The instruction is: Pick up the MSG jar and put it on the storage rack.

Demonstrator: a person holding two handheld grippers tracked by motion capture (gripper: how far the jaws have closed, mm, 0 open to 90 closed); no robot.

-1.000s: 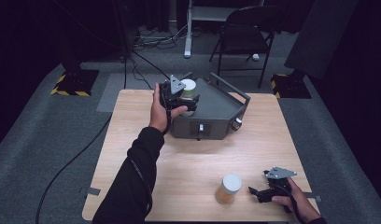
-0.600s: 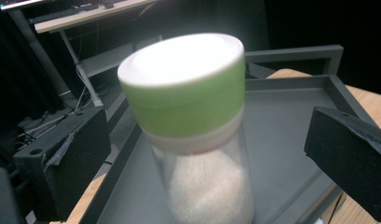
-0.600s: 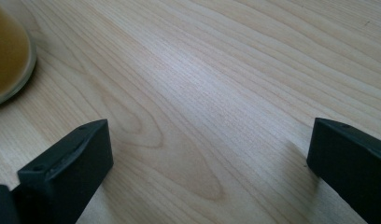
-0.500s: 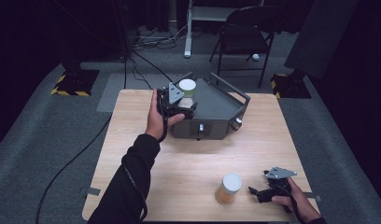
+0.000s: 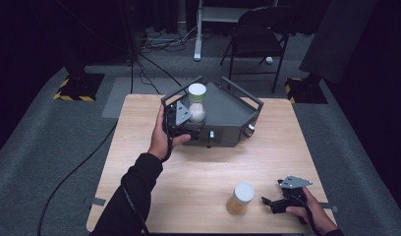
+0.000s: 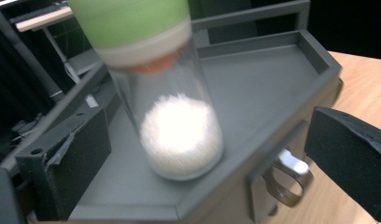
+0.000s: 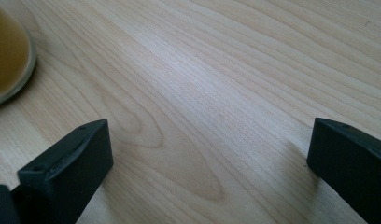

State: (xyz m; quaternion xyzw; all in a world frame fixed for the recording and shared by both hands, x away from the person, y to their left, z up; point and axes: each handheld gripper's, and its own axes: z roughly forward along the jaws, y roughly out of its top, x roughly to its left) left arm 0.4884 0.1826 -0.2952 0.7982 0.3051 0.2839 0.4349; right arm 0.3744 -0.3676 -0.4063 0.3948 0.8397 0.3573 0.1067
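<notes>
between the left tongs (image 6: 202, 154), jar (image 6: 172, 116) stands untouched on tray (image 6: 272, 79).

Spread tool (image 7: 207, 158) over table (image 7: 235, 70) (jar (image 7: 9, 51) beside)

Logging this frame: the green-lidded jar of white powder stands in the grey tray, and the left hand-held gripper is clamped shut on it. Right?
Not quite. The left hand-held gripper is open: the left gripper view shows both jaws standing clear of the glass. The green-lidded jar of white powder does stand in the grey tray.
</notes>
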